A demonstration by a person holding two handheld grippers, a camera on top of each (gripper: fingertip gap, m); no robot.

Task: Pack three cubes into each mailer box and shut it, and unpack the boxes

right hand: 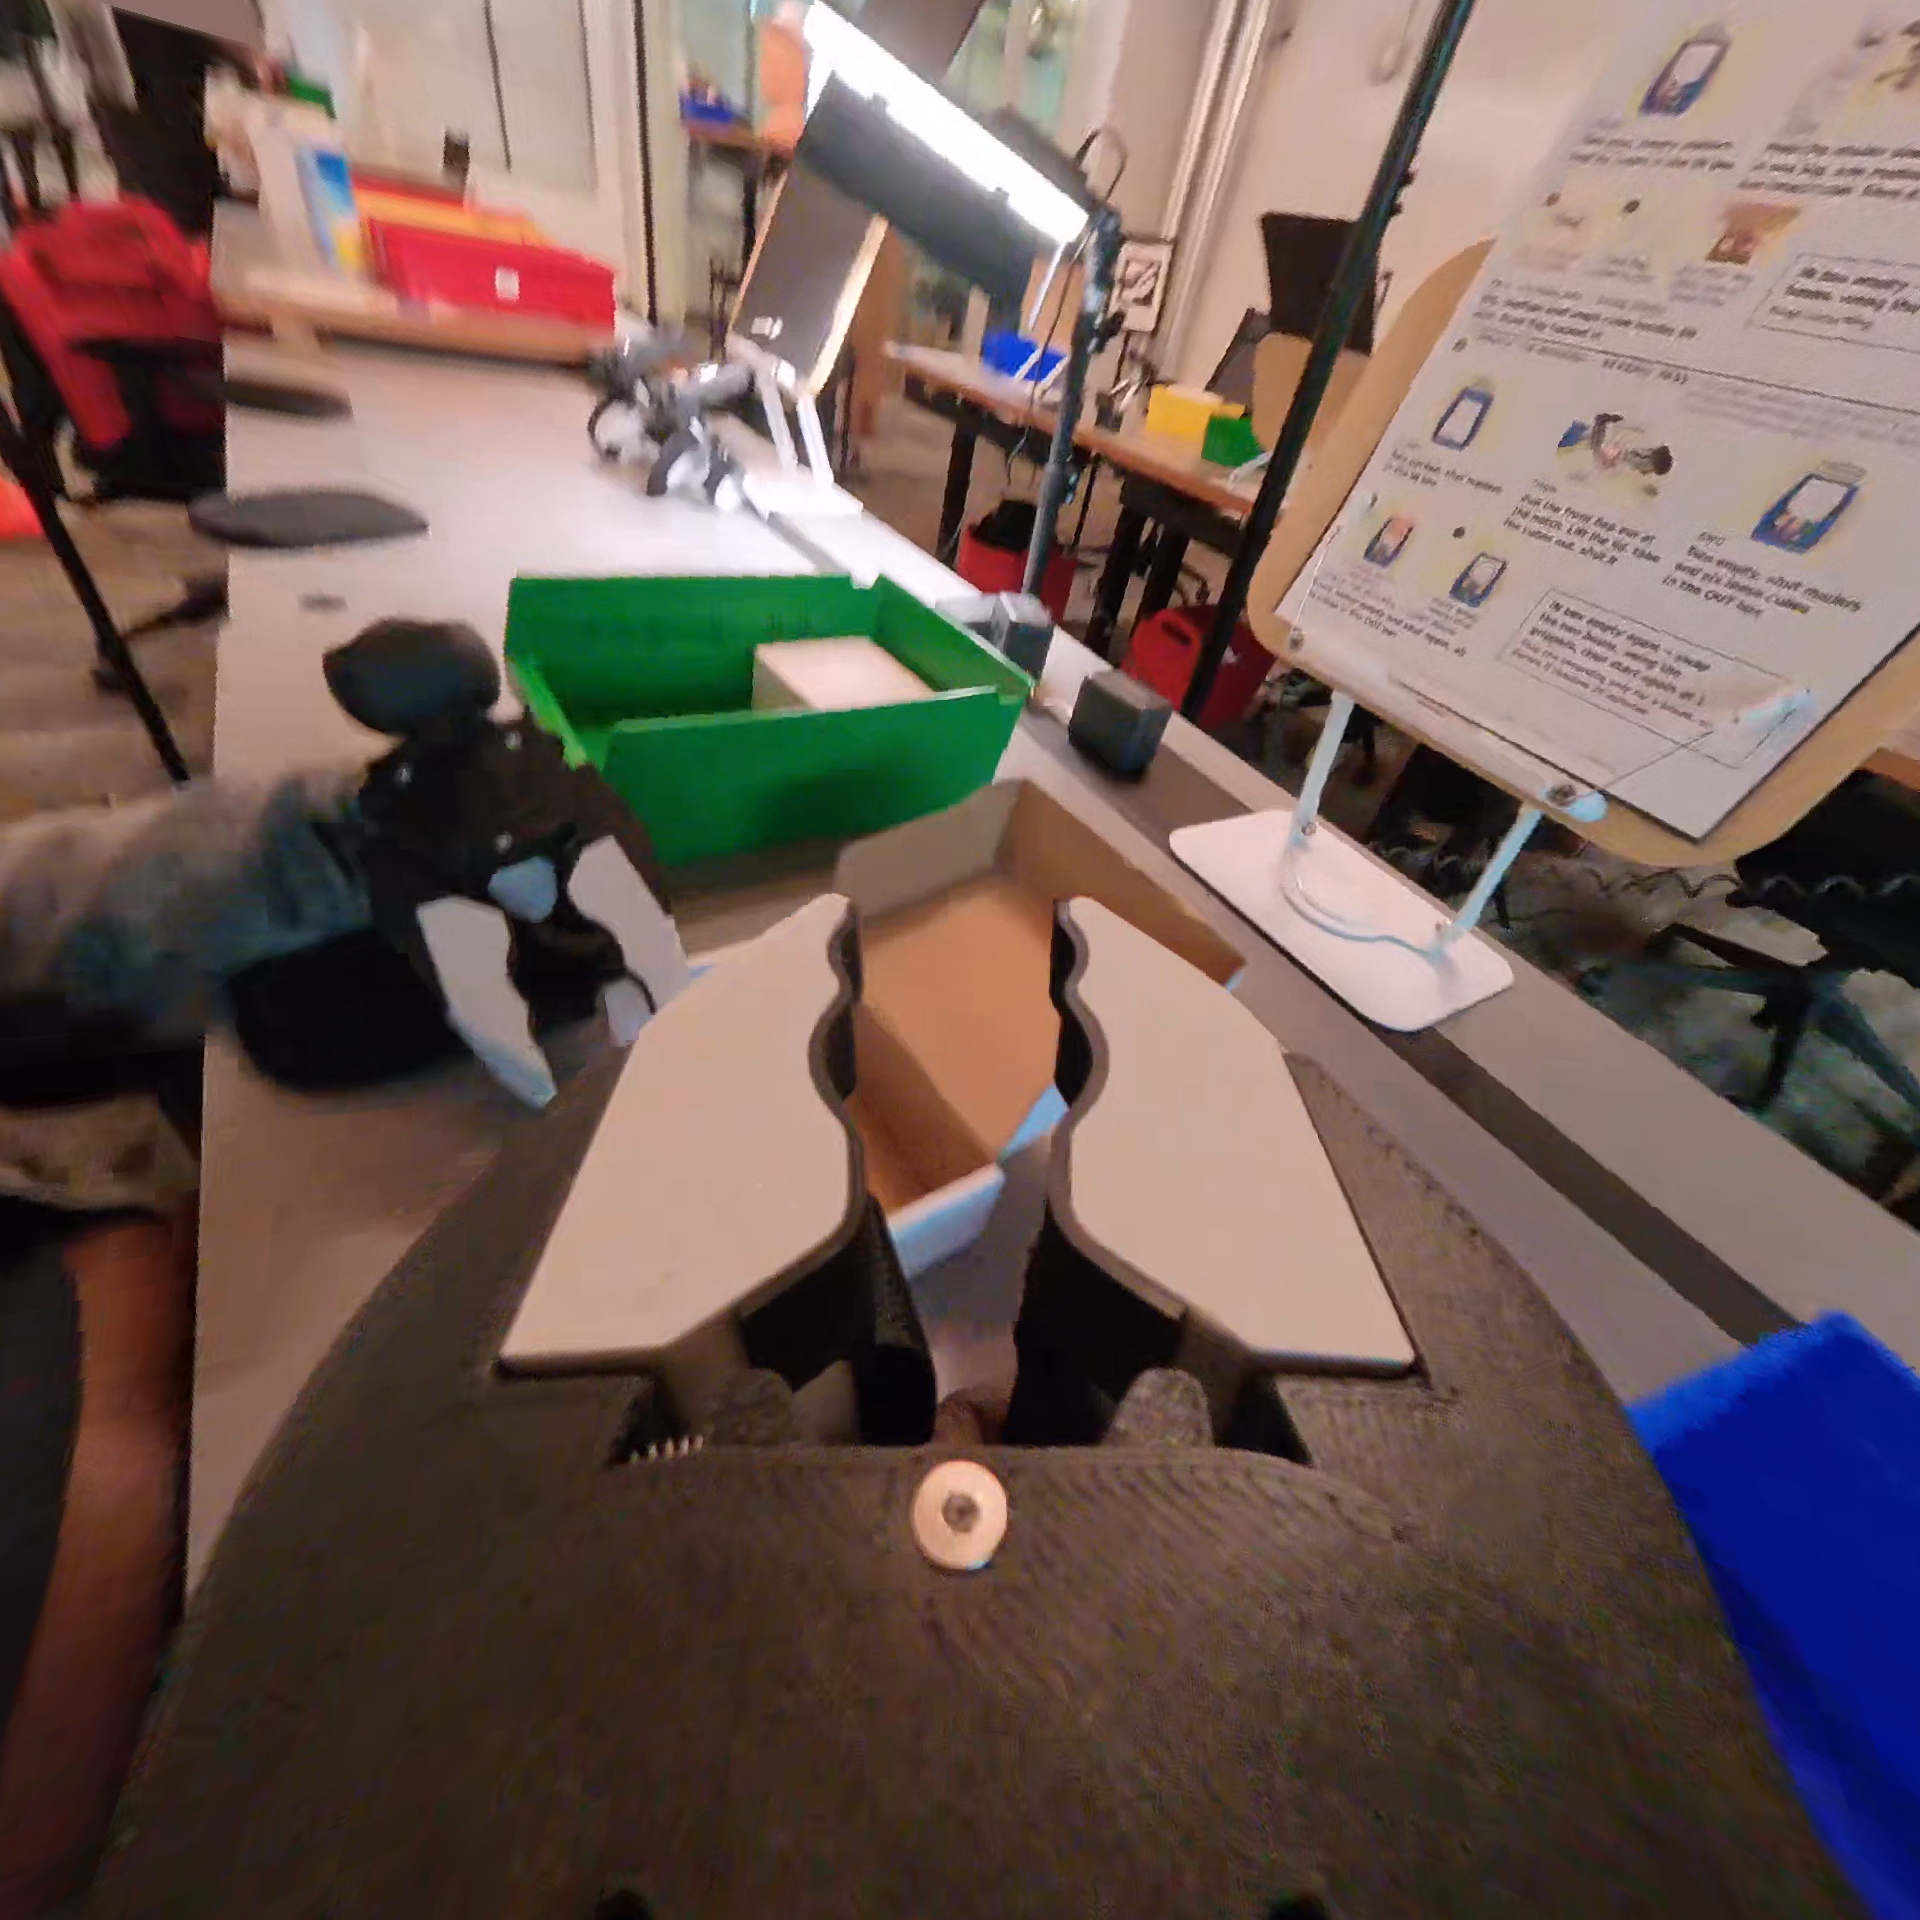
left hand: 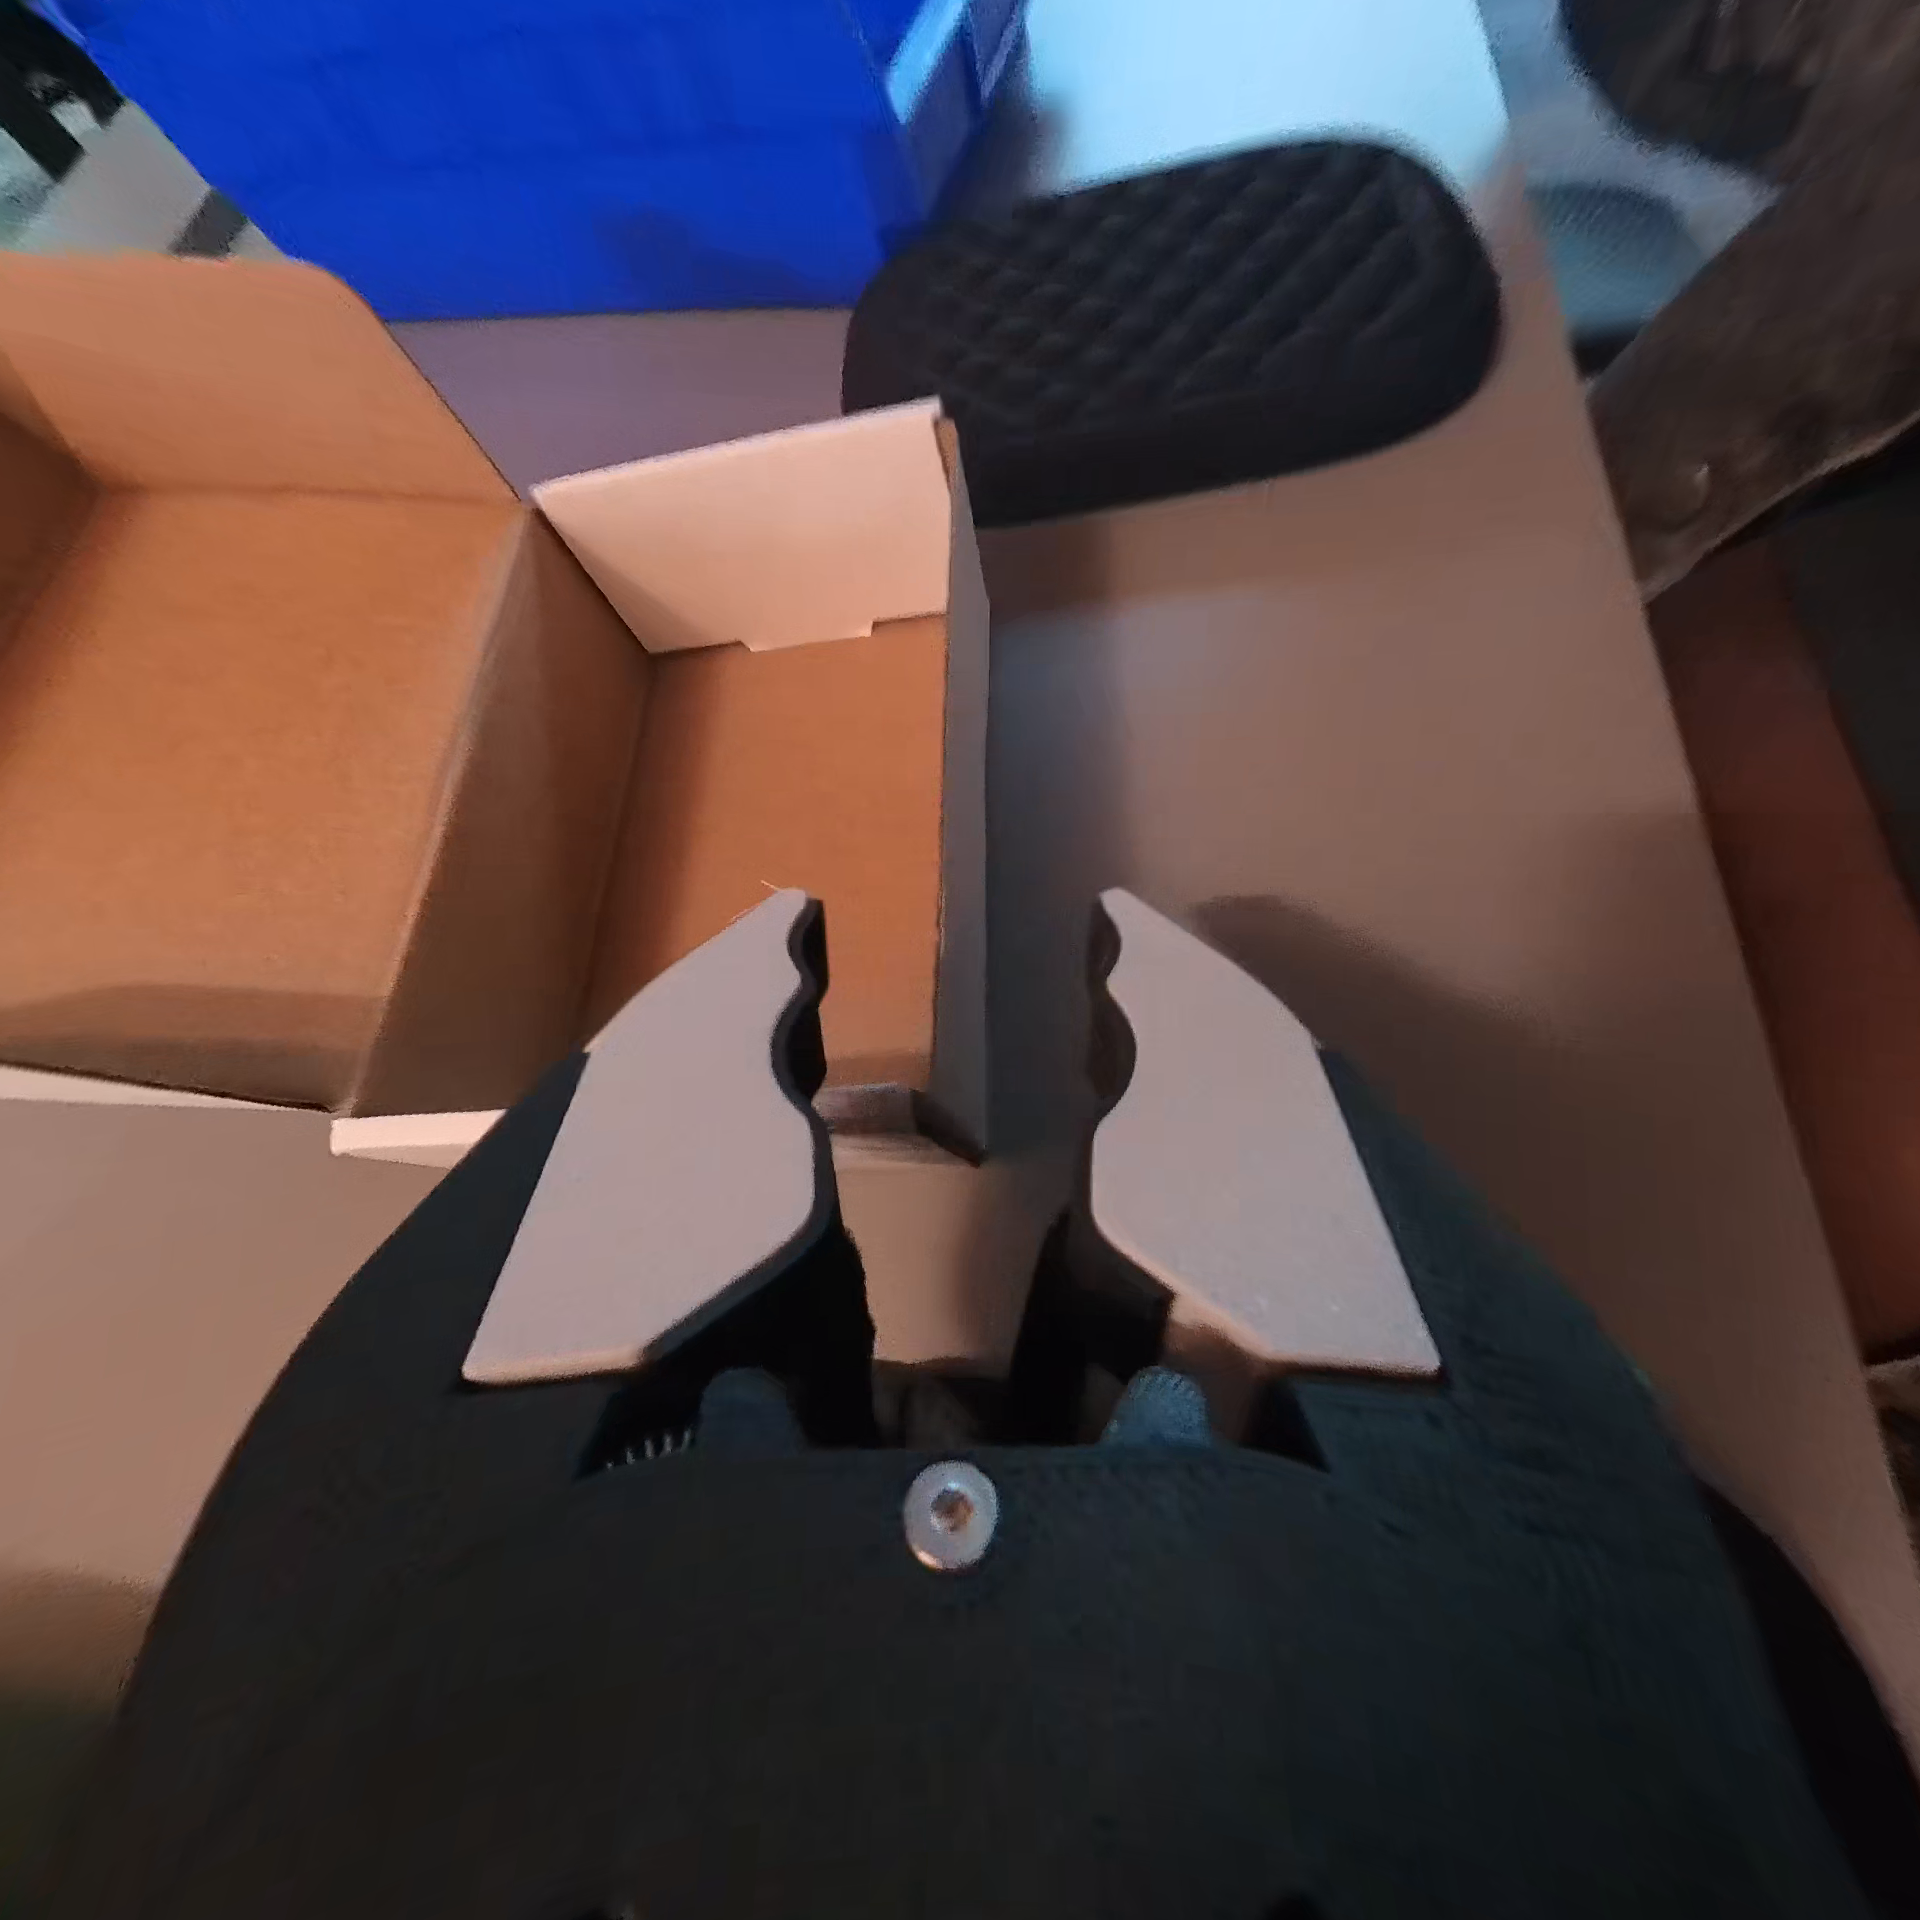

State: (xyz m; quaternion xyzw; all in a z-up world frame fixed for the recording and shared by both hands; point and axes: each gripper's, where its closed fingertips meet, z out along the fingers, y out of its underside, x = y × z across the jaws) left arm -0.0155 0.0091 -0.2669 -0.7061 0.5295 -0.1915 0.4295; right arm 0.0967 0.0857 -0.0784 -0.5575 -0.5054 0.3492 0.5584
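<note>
The open cardboard mailer box (left hand: 312, 748) is brown inside with a white flap (left hand: 758, 540). The pale grey surface (left hand: 1299, 831) carries a black oval pad (left hand: 1174, 332) with a quilted diamond pattern. A bright blue plastic bin (left hand: 540, 135) stands behind. The green plastic bin (right hand: 769, 727) holds a white closed box (right hand: 836, 675). Each black claw has grey fingers (right hand: 707, 1122).

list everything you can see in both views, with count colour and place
mailer box: one, open, brown inside and white outside, nothing seen in it, below both grippers
green bin: one, on the table beyond the box
closed box: one, whitish, in the green bin
blue bin: one, near right edge of right wrist view
instruction sheet: one, white, on a stand, right
black pad: one, beyond the box
left gripper: open, astride a white box flap
right gripper: open, above the box
</note>
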